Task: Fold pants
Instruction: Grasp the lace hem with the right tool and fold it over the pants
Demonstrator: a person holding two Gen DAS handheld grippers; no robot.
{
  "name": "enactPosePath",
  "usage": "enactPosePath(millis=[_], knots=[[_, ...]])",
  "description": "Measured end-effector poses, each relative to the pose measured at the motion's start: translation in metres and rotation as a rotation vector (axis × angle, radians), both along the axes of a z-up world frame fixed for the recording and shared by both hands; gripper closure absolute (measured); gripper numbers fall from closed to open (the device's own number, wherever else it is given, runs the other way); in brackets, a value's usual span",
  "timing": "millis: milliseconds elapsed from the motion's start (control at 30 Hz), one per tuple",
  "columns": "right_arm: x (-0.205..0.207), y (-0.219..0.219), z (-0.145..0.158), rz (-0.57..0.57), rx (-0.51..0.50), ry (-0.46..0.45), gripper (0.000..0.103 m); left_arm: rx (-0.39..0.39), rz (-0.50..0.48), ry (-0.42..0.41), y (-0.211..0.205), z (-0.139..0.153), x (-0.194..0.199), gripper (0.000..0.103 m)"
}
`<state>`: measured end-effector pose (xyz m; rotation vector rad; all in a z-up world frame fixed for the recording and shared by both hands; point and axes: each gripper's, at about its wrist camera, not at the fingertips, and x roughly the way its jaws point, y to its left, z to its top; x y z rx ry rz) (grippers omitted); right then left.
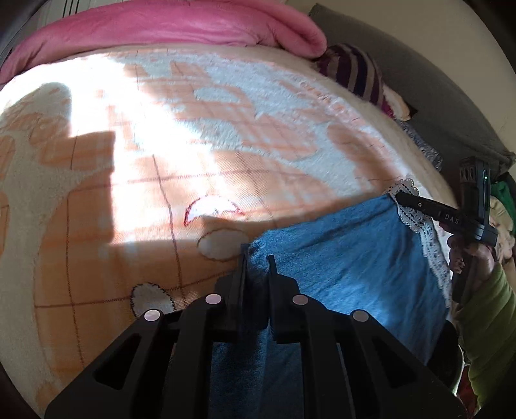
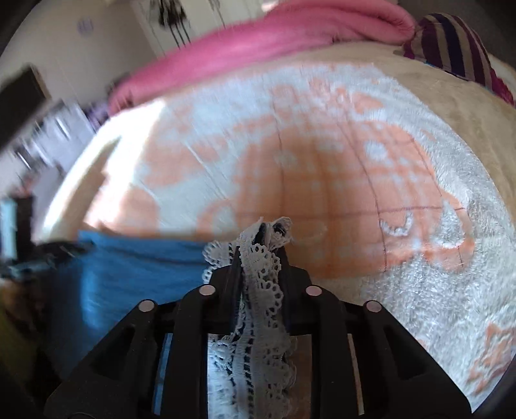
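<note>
The blue pants (image 1: 348, 258) lie on the near part of a bed, over an orange-and-white patterned blanket (image 1: 225, 154), with a white lace trim (image 1: 416, 222) running down their right-hand edge in the left wrist view. Their far edge runs roughly straight across the blanket between the two grippers.

The left gripper (image 1: 258, 258) is clamped on a bunched fold at the pants' far left corner, blue cloth filling the narrow gap between its fingers. The right gripper (image 2: 262, 238) is closed on the lace trim at the far right corner; the lace drapes down between its fingers toward the camera. In the left wrist view the right gripper appears at the right edge, held by a hand (image 1: 467, 258) in a green sleeve (image 1: 490, 322).

Beyond the pants, the blanket stretches open and flat, partly in bright sunlight. A rolled pink blanket (image 1: 167, 29) borders the far side, and a purple-striped cushion (image 1: 354, 71) sits at the far right corner. Right of the bed a grey surface (image 1: 419, 90) closes that side. Furniture past the left edge is too blurred to tell.
</note>
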<state>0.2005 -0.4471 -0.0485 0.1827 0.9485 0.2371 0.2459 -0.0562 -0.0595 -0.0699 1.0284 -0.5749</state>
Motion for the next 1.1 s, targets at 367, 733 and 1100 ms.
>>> enactPosePath(millis=[367, 733, 1100], knots=[[-0.087, -0.067, 0.031, -0.136, 0.194, -0.077, 0.061, 0.024, 0.076, -0.11, 0.017, 0.028, -0.021, 0.073], [-0.139, -0.033, 0.009, 0.082, 0.174, 0.003, 0.061, 0.052, 0.204, -0.195, 0.037, 0.069, -0.123, 0.051], [-0.148, -0.016, 0.008, 0.143, 0.077, 0.068, 0.087, 0.157, 0.367, -0.081, 0.078, 0.015, -0.132, 0.051]])
